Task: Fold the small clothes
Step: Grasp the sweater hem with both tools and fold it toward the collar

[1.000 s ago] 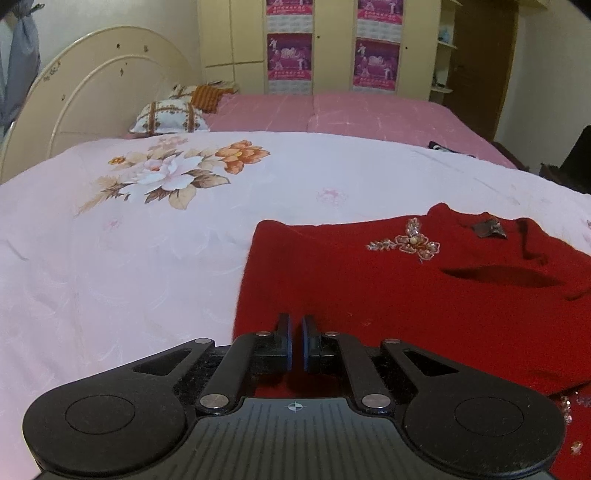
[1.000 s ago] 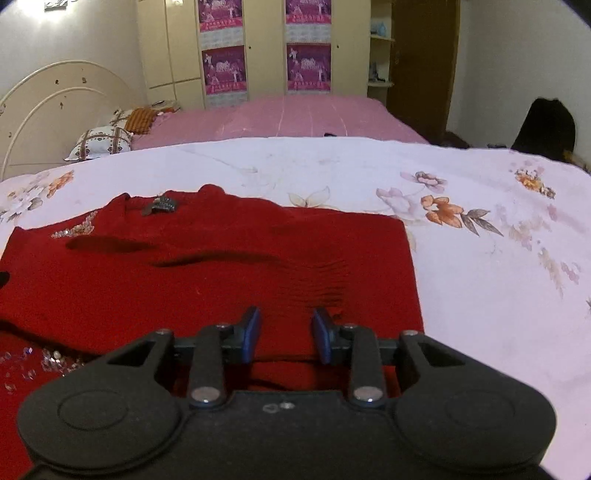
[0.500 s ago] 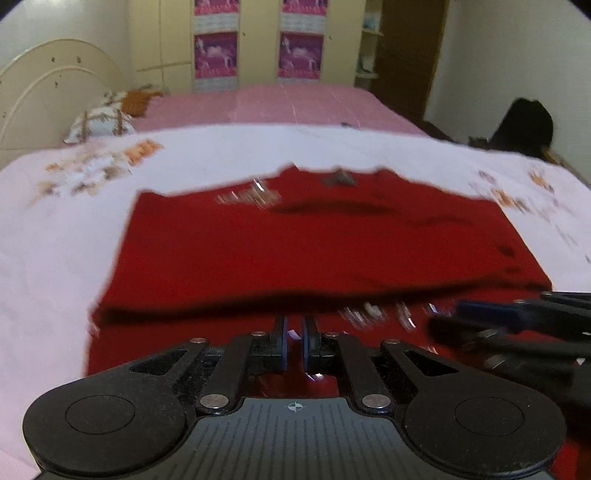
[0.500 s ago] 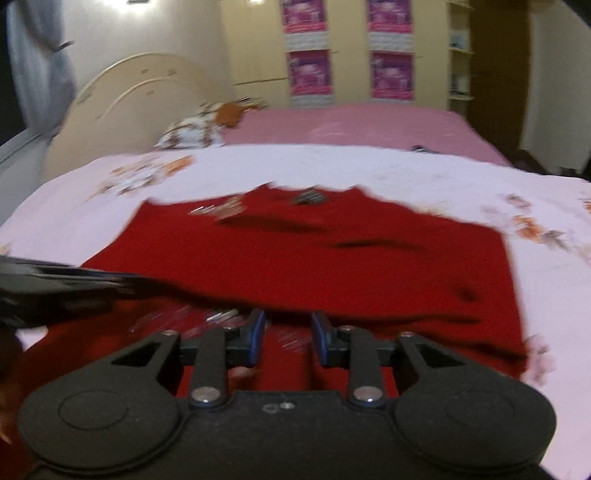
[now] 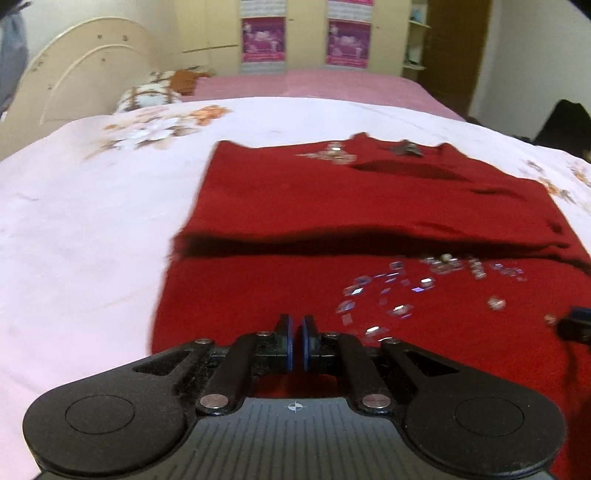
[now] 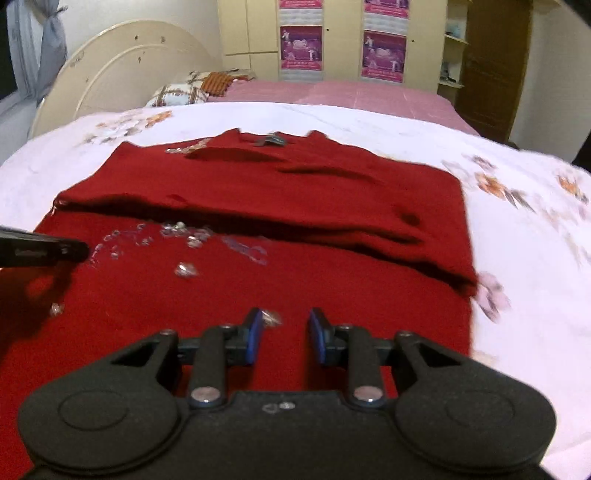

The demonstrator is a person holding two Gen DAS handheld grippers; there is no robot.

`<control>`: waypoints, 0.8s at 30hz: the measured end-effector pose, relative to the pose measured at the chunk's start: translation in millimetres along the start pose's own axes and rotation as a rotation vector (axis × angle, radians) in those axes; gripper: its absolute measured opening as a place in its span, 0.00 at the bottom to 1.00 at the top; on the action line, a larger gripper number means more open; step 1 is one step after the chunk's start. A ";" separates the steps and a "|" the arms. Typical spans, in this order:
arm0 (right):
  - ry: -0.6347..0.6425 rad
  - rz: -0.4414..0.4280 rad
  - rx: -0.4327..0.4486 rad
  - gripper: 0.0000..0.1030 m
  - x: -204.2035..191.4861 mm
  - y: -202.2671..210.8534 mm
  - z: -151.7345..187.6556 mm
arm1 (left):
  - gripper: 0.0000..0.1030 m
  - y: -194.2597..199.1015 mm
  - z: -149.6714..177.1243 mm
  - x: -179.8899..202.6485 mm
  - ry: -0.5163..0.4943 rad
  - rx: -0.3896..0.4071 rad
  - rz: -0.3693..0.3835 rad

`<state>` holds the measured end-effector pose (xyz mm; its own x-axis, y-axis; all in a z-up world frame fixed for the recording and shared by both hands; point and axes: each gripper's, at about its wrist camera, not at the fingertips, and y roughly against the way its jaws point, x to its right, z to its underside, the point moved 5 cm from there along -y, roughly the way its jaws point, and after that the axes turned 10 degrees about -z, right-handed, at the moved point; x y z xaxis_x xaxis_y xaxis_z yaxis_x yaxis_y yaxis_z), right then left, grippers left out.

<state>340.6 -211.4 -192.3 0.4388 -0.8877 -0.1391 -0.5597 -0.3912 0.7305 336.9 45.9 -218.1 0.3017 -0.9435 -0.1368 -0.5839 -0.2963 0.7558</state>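
The red knitted sweater lies flat on the pale pink floral bedspread, its far part folded over toward me, clear sequins exposed on the near layer. A dark neck label shows at the collar; its writing is unreadable. My left gripper is closed, nothing visibly clamped, above the near hem. My right gripper stands narrowly apart and empty over the fabric. Purple posters hang on the cream wardrobe; their text is illegible.
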 end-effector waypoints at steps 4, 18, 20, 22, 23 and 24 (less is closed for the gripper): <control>-0.034 0.002 0.018 0.26 14.5 5.7 8.1 | 0.05 3.9 4.9 -3.2 0.008 0.003 -0.034; -0.006 -0.178 0.002 0.29 -65.4 29.8 25.7 | 0.06 57.3 44.4 50.9 -0.077 -0.042 0.044; 0.000 -0.164 -0.007 0.30 -75.7 27.9 30.8 | 0.06 58.0 49.4 49.6 -0.092 -0.022 0.054; 0.003 -0.139 -0.036 0.30 -82.4 23.4 38.4 | 0.06 59.8 50.9 47.3 -0.108 -0.014 0.067; 0.014 -0.116 -0.041 0.30 -84.7 22.6 43.1 | 0.06 61.0 51.7 44.1 -0.106 -0.015 0.074; 0.038 -0.091 -0.034 0.30 -86.8 23.7 45.9 | 0.06 61.7 52.4 40.2 -0.103 -0.017 0.082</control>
<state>257.0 -154.7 -193.6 0.5133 -0.8388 -0.1814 -0.4924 -0.4610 0.7383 273.5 -18.1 -210.5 0.1737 -0.9750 -0.1383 -0.5903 -0.2155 0.7778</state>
